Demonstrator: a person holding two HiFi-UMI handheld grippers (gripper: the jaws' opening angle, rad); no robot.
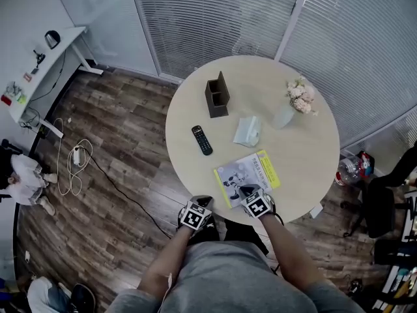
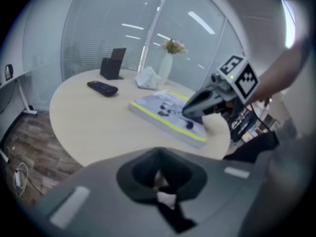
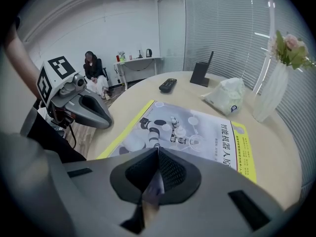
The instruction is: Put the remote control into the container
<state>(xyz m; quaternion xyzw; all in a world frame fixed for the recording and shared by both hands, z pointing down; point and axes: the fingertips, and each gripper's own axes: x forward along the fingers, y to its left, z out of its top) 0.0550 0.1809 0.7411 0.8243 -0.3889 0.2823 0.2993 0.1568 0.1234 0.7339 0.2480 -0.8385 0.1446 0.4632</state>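
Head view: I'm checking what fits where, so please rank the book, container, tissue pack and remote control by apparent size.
1. Book, clearly largest.
2. Container and tissue pack: too alike to rank.
3. Remote control, slimmest and smallest.

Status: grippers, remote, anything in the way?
Both shut, empty: left gripper, right gripper. Untouched remote flat on table. Nothing between it and container.

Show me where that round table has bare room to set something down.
Bare: the table's right side between vase, book and rim; the far edge behind the container. Crowded: the middle, around remote and packet; the near edge, by left gripper and right gripper.
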